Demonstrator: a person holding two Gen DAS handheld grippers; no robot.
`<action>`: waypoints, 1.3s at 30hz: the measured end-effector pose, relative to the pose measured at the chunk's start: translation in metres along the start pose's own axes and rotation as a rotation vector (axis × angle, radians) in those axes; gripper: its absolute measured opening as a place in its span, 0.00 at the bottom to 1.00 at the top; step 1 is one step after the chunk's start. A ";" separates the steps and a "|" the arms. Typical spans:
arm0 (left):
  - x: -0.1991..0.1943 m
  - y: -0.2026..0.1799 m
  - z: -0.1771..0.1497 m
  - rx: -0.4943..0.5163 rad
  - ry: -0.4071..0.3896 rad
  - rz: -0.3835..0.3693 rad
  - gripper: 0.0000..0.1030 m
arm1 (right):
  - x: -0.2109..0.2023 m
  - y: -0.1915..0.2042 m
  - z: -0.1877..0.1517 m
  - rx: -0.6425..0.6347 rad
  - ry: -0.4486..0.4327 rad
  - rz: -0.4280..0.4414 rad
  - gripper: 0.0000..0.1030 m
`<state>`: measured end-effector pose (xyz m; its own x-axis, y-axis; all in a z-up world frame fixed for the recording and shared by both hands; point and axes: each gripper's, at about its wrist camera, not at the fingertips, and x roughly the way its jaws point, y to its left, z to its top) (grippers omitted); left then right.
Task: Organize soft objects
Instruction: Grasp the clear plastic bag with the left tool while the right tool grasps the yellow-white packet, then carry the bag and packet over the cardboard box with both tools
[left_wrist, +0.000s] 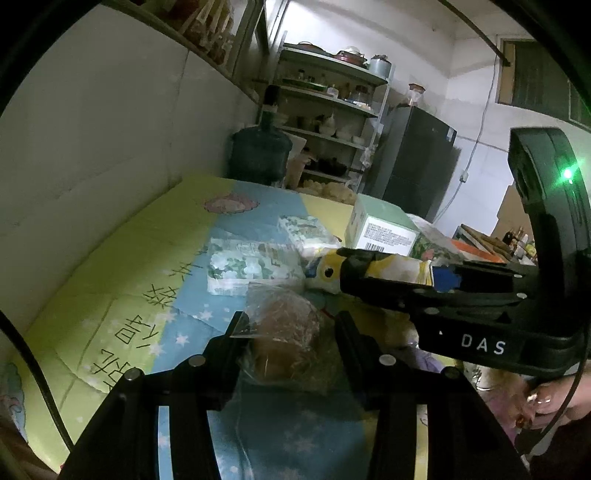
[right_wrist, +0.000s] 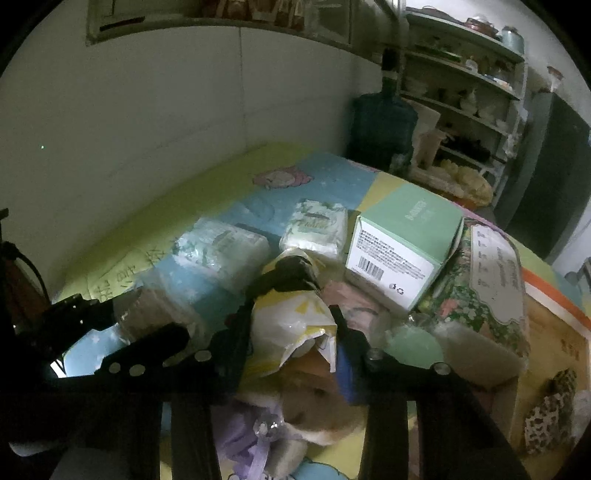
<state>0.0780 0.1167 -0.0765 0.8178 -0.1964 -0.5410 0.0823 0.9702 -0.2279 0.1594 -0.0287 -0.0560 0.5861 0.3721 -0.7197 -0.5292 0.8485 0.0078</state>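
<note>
My left gripper (left_wrist: 290, 325) is shut on a clear plastic bag of brown stuff (left_wrist: 284, 332), held above the bed sheet (left_wrist: 122, 258). My right gripper (right_wrist: 291, 314) is shut on a yellow-and-white soft pack (right_wrist: 291, 325); it also shows in the left wrist view (left_wrist: 391, 269), held by the right gripper (left_wrist: 347, 269). Two leaf-print tissue packs (left_wrist: 247, 269) (left_wrist: 310, 229) lie on the sheet ahead, also in the right wrist view (right_wrist: 221, 247) (right_wrist: 317, 229). A plush toy with purple ribbon (right_wrist: 310, 413) lies under my right gripper.
A green box (right_wrist: 402, 240) and a floral pack (right_wrist: 487, 288) lie to the right. A spotted item (right_wrist: 550, 410) sits at far right. A wall (left_wrist: 110, 129) runs along the left. A water jug (left_wrist: 260, 151), shelves (left_wrist: 332, 110) and a dark fridge (left_wrist: 417, 162) stand behind.
</note>
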 end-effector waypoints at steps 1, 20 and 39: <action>-0.002 0.000 0.000 -0.001 -0.005 0.000 0.47 | -0.002 0.000 -0.001 0.003 -0.007 0.005 0.39; -0.040 -0.038 0.026 0.071 -0.113 -0.030 0.47 | -0.106 -0.029 0.000 0.111 -0.279 0.052 0.37; -0.027 -0.171 0.061 0.252 -0.146 -0.241 0.47 | -0.210 -0.128 -0.044 0.281 -0.459 -0.142 0.37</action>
<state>0.0771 -0.0354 0.0264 0.8288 -0.4190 -0.3709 0.4053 0.9065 -0.1182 0.0771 -0.2316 0.0635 0.8800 0.3192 -0.3518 -0.2782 0.9466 0.1631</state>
